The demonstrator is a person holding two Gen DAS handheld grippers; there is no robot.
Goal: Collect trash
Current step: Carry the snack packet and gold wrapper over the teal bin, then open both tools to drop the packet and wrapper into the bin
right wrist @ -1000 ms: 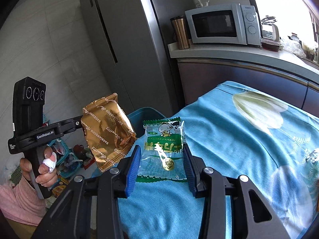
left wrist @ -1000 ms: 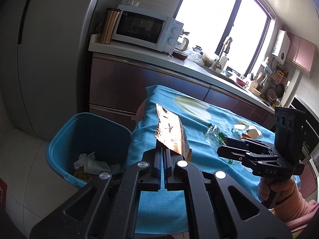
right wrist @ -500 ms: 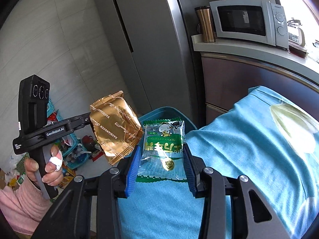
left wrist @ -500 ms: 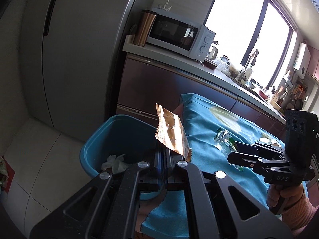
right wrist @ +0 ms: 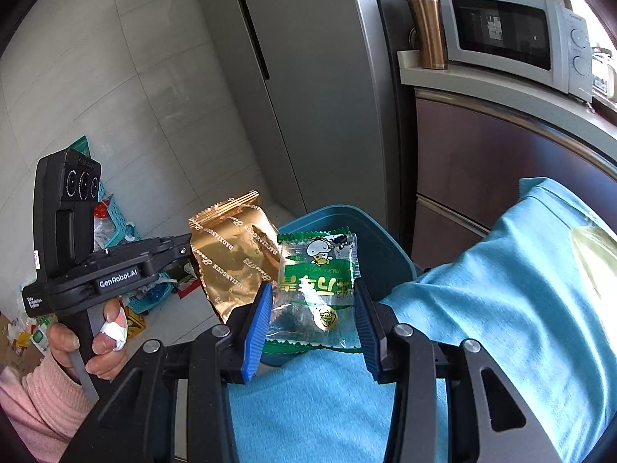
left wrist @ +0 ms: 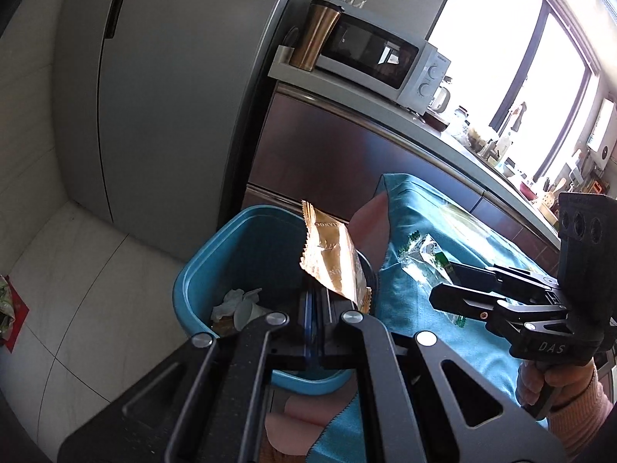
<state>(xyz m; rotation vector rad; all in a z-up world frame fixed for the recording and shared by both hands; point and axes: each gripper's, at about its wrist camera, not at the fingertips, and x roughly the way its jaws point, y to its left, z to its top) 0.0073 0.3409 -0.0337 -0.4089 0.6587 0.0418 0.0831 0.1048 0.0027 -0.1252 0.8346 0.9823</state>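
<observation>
Left hand-held gripper (left wrist: 316, 301) clenched on gold wrapper (left wrist: 331, 262), centre frame above blue bin (left wrist: 200, 270). Right hand-held gripper (right wrist: 312, 308) grasping green wrapper (right wrist: 316, 285), centre frame over bin's rim.

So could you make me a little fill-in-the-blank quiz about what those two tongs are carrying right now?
1. The left tongs are shut on a crinkly ____-coloured wrapper.
2. The right tongs grip a clear packet printed in white and ____.
3. Below both wrappers stands a blue ____ with crumpled paper inside.
4. On the counter, beside the microwave, stands a copper-coloured ____.

Missing words: gold; green; bin; tumbler
</observation>
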